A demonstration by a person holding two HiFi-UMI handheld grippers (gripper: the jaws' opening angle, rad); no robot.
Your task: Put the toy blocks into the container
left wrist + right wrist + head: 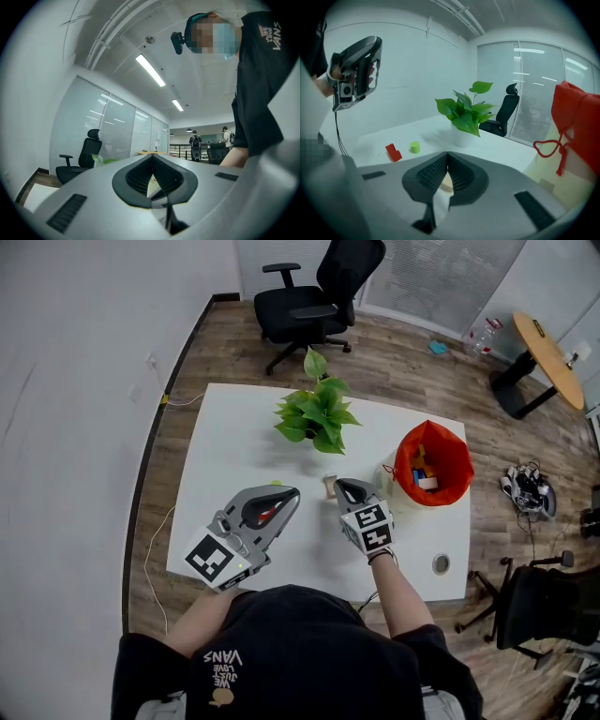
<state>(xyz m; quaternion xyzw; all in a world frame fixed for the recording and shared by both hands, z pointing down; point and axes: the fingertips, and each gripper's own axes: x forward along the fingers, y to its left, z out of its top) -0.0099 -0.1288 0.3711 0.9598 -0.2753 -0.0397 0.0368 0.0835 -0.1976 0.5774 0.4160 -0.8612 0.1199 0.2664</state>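
We read VANS on the black shirt [262, 70]; left gripper [152, 156] and right gripper [447, 153] both sit clenched empty, tan block [329, 487] mostly hidden.

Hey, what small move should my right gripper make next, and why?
Probably open the fingers of the right gripper before lowering: they are shut on nothing, and the wooden block lies on the table just ahead of their tips, outside the red container.

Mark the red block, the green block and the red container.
red block [393, 152], right gripper view, its middle.
green block [415, 147], right gripper view, its side.
red container [457, 463], head view, its right wall.
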